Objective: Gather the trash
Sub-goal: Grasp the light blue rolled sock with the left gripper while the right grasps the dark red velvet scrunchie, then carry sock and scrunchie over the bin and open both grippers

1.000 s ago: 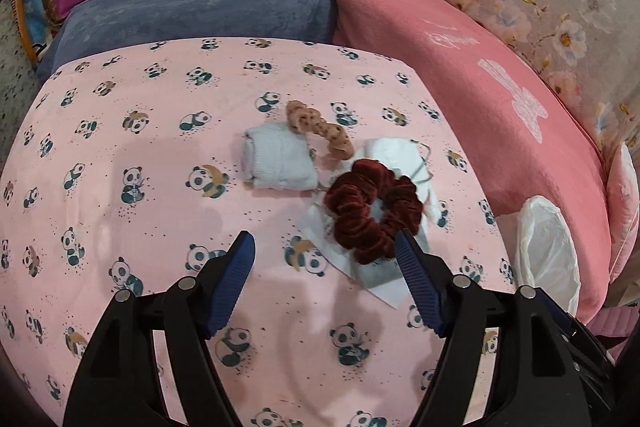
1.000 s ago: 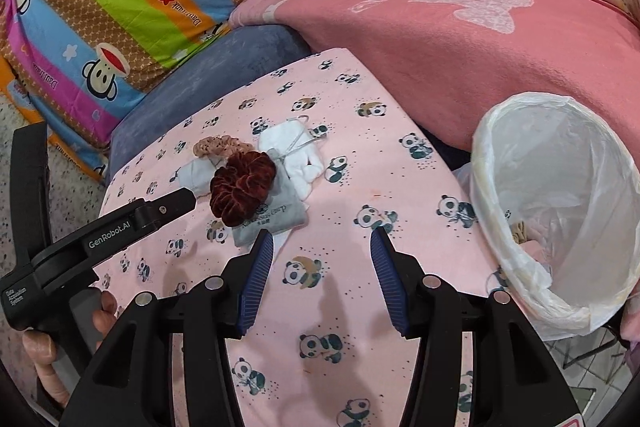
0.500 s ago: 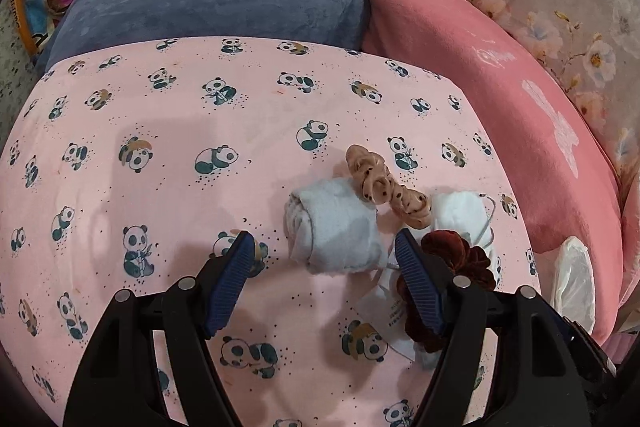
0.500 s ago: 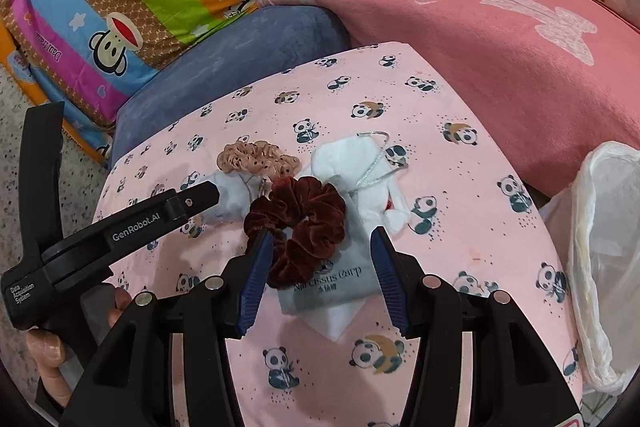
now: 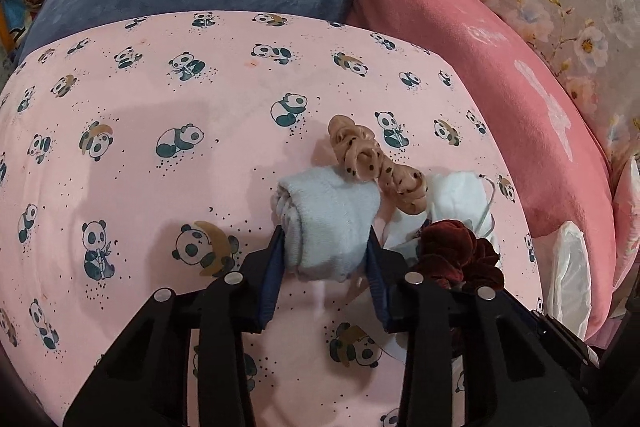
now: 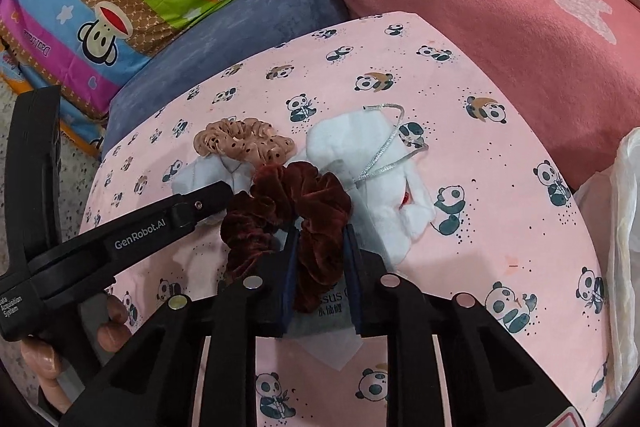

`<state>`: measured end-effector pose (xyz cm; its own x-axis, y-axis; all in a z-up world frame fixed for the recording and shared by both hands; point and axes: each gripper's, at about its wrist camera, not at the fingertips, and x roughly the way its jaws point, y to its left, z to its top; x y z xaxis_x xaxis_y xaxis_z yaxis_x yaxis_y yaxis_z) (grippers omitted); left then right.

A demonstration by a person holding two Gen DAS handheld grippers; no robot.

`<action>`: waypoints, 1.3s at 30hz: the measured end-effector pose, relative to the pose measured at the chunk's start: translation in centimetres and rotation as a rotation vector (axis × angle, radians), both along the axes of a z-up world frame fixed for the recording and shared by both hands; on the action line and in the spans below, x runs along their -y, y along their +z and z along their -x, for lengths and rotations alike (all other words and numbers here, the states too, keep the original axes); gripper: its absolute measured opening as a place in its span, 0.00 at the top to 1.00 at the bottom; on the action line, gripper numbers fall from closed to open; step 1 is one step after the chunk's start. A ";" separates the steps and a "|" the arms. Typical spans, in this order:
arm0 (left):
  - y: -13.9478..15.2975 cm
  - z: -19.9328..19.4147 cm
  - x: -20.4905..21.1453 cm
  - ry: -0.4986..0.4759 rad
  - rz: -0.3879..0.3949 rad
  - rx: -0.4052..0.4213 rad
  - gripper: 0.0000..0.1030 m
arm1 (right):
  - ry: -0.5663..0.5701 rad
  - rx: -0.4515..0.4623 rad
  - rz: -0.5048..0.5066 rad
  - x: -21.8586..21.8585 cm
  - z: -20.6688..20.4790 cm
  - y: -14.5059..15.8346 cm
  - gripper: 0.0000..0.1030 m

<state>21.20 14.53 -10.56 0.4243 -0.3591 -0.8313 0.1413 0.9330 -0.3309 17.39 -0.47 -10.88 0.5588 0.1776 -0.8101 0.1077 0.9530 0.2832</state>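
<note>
Closing on two things at once, I am now seeing both grippers clenched, where half a second ago their fingers were standing wide apart. My left gripper is grasping the rolled light-blue cloth on the panda-print cover; the roll is sitting between the two blue pads, and before it was lying free ahead of them. My right gripper is squeezing the near side of the dark red scrunchie, which was lying loose in front of the fingers earlier. The far side of the scrunchie is bulging out to the left of the fingers. Under it a grey printed pouch is lying flat. The tan spotted scrunchie is resting beyond both grippers, touching the cloth roll. The white plush piece with a silver cord is lying just right of my right fingers. The white bin bag is standing at the far right edge, well apart.
</note>
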 end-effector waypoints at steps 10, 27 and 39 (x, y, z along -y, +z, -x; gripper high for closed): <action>3.4 3.8 0.0 0.006 0.031 0.041 0.66 | -0.026 0.081 -0.038 1.2 3.6 3.1 0.82; 8.9 10.4 9.6 -0.163 0.011 0.144 0.66 | -0.178 0.210 -0.070 9.1 12.3 9.4 0.82; 9.5 13.2 17.9 -0.322 -0.015 0.162 0.66 | -0.344 0.234 -0.088 18.3 17.8 9.8 0.82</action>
<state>8.05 -3.40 -1.06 0.4184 -0.4836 -0.7688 0.4779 0.8370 -0.2664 -0.44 -18.73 -1.06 0.7645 0.0111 -0.6446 0.3387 0.8438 0.4163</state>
